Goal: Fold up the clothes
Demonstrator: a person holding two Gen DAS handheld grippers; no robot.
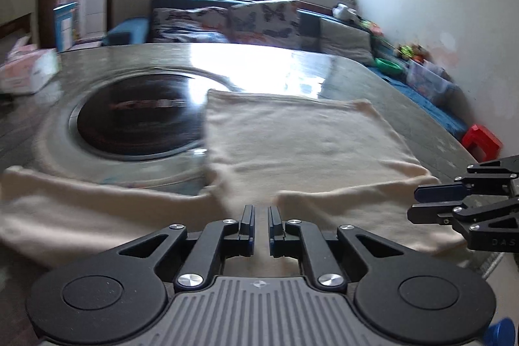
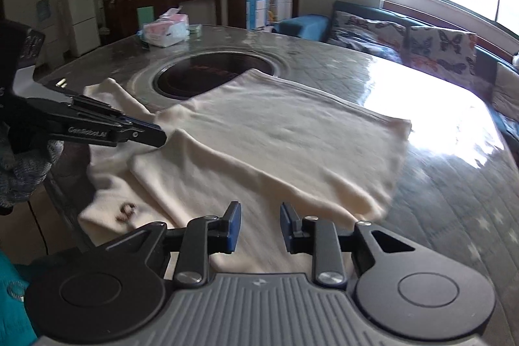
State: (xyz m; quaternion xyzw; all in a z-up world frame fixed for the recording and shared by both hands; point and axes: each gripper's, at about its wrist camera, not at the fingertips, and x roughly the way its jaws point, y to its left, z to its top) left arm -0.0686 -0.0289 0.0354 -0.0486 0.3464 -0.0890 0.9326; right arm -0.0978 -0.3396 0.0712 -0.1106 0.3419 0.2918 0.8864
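A cream garment [image 1: 301, 135] lies spread flat on the grey round table [image 1: 405, 93], partly over the dark round hob. In the right wrist view the garment [image 2: 275, 135] has one sleeve folded across its body. My left gripper [image 1: 261, 216] hovers just above the garment's near edge with its fingers close together and a narrow gap between them; no cloth shows in the gap. It also shows in the right wrist view [image 2: 159, 132], over the sleeve fold. My right gripper [image 2: 259, 222] is open and empty above the near part of the garment. It shows in the left wrist view [image 1: 418, 200].
A dark round hob [image 1: 139, 119] is set in the table's middle. A tissue pack [image 2: 167, 29] sits at the table's far side. A sofa with butterfly cushions [image 2: 438, 44] stands beyond the table under the window. A red stool [image 1: 481, 140] stands to the right.
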